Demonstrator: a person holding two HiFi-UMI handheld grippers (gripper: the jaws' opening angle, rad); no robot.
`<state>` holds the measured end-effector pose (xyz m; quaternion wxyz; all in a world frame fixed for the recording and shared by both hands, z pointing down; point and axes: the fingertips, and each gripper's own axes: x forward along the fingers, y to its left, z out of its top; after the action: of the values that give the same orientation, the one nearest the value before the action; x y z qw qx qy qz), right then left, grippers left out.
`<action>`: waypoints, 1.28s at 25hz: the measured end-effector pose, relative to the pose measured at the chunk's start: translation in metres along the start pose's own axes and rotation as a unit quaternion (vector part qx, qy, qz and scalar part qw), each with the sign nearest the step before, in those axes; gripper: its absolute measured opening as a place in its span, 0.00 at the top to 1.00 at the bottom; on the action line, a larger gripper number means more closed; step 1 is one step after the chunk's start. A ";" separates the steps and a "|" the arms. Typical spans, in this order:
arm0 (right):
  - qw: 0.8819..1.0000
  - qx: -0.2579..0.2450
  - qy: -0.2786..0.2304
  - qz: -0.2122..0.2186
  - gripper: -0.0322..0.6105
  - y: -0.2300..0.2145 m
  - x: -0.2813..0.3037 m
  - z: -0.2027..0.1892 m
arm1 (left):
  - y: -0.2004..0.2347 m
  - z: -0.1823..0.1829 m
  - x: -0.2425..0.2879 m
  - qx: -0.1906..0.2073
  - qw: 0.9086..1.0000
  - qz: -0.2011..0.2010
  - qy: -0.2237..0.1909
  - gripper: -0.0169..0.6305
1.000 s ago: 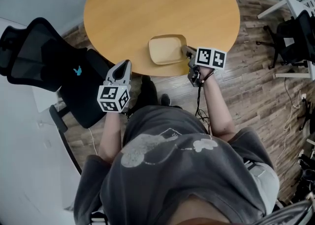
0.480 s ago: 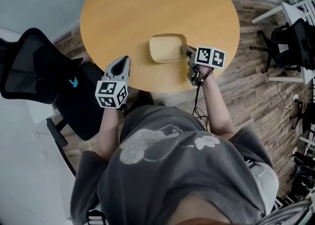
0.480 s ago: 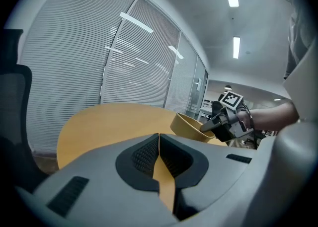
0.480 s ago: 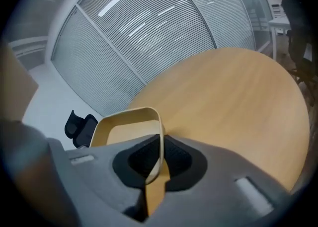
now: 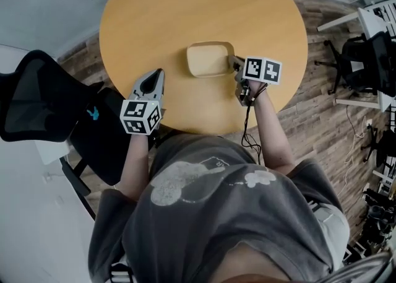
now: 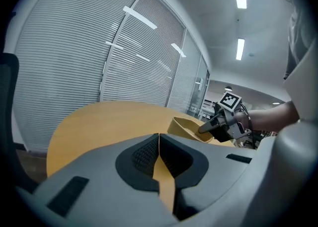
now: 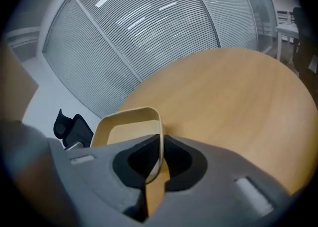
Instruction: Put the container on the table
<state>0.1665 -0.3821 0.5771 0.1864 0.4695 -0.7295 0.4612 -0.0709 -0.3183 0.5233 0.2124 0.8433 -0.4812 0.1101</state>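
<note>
Container (image 5: 210, 60), we judge, rests by the desk (image 5: 185, 9) edge; right tongs (image 5: 235, 64) grip its rim, left tongs (image 5: 156, 77) closed, empty; release outstanding.

No words or numbers can be read anywhere. The cubes on the left gripper (image 5: 157, 76) and right gripper (image 5: 232, 60) carry only black-and-white square markers. The chair (image 5: 37, 99) bears a small blue logo, too small to make out.

floor (image 5: 322, 121): wood planks | office chair (image 5: 43, 99): black | blinds (image 6: 64, 62): slatted, perhaps over glass
</note>
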 end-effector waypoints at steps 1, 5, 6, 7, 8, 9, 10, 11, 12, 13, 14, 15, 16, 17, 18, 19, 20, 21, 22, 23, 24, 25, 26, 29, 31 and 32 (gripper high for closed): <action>1.000 -0.002 0.002 -0.002 0.92 -0.001 0.005 0.004 | 0.004 0.002 0.005 0.000 1.000 0.000 0.002 0.98; 1.000 -0.007 0.009 -0.013 0.92 -0.003 0.027 0.021 | 0.022 0.008 0.022 -0.007 1.000 0.003 0.006 0.98; 1.000 -0.008 0.008 -0.015 0.92 -0.003 0.032 0.024 | 0.027 0.009 0.026 -0.009 1.000 0.003 0.007 0.97; 1.000 -0.010 0.008 -0.016 0.92 -0.002 0.039 0.027 | 0.031 0.008 0.029 -0.009 1.000 0.003 0.009 0.98; 1.000 -0.012 0.008 -0.018 0.92 -0.002 0.045 0.030 | 0.036 0.008 0.031 -0.009 1.000 0.003 0.011 0.97; 1.000 -0.015 0.009 -0.021 0.92 -0.002 0.050 0.032 | 0.040 0.008 0.034 -0.009 1.000 0.003 0.014 0.97; 1.000 -0.017 0.011 -0.024 0.92 -0.002 0.056 0.035 | 0.043 0.008 0.037 -0.009 1.000 0.003 0.015 0.97; 0.999 -0.020 0.013 -0.027 0.92 -0.003 0.061 0.037 | 0.046 0.008 0.040 -0.011 1.000 0.003 0.017 0.97; 0.999 -0.022 0.016 -0.029 0.92 -0.003 0.065 0.039 | 0.050 0.008 0.042 -0.012 1.000 0.003 0.018 0.98; 0.999 -0.023 0.020 -0.030 0.92 -0.002 0.070 0.039 | 0.053 0.007 0.044 -0.014 1.000 0.003 0.019 0.98; 0.999 -0.024 0.023 -0.032 0.92 -0.002 0.074 0.039 | 0.056 0.006 0.045 -0.016 1.000 0.003 0.020 0.98; 0.999 -0.026 0.026 -0.034 0.92 -0.002 0.078 0.040 | 0.059 0.005 0.046 -0.017 1.000 0.003 0.022 0.97; 0.999 -0.027 0.027 -0.035 0.92 -0.001 0.081 0.040 | 0.062 0.004 0.047 -0.018 1.000 0.002 0.023 0.97; 0.999 -0.029 0.027 -0.037 0.92 -0.001 0.084 0.042 | 0.064 0.004 0.049 -0.019 1.000 0.001 0.024 0.98; 0.999 -0.029 0.026 -0.037 0.92 -0.001 0.087 0.044 | 0.066 0.004 0.050 -0.019 1.000 0.000 0.024 0.97; 0.998 -0.030 0.027 -0.038 0.92 -0.001 0.089 0.045 | 0.067 0.004 0.051 -0.020 0.999 -0.002 0.025 0.98; 0.998 -0.031 0.028 -0.040 0.92 -0.001 0.091 0.047 | 0.069 0.003 0.051 -0.020 0.999 -0.003 0.026 0.97; 0.998 -0.033 0.030 -0.042 0.92 -0.002 0.094 0.048 | 0.070 0.002 0.052 -0.020 0.999 -0.003 0.027 0.98; 0.998 -0.035 0.032 -0.044 0.92 -0.003 0.096 0.048 | 0.072 0.001 0.053 -0.021 0.999 -0.003 0.029 0.98; 0.998 -0.037 0.034 -0.046 0.92 -0.005 0.099 0.048 | 0.075 -0.001 0.054 -0.023 0.999 -0.003 0.030 0.97; 0.997 -0.038 0.035 -0.049 0.92 -0.006 0.101 0.049 | 0.077 -0.002 0.054 -0.025 0.999 -0.003 0.030 0.98; 0.997 -0.037 0.035 -0.051 0.92 -0.007 0.103 0.049 | 0.079 -0.003 0.055 -0.027 0.999 -0.003 0.031 0.98; 0.997 -0.037 0.034 -0.053 0.92 -0.007 0.105 0.050 | 0.081 -0.003 0.055 -0.028 0.999 -0.003 0.032 0.97; 0.997 -0.038 0.034 -0.056 0.92 -0.005 0.110 0.050 | 0.085 -0.006 0.054 -0.032 0.999 -0.003 0.035 0.97; 0.997 -0.039 0.037 -0.058 0.92 -0.005 0.112 0.049 | 0.085 -0.009 0.054 -0.035 0.999 -0.002 0.036 0.98; 0.997 -0.040 0.038 -0.059 0.92 -0.006 0.114 0.049 | 0.085 -0.009 0.055 -0.035 0.999 -0.002 0.036 0.97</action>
<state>0.1236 -0.4825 0.6353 0.2592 0.4857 -0.7109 0.4376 -0.1161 -0.3939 0.5743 0.2596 0.8319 -0.4748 0.1228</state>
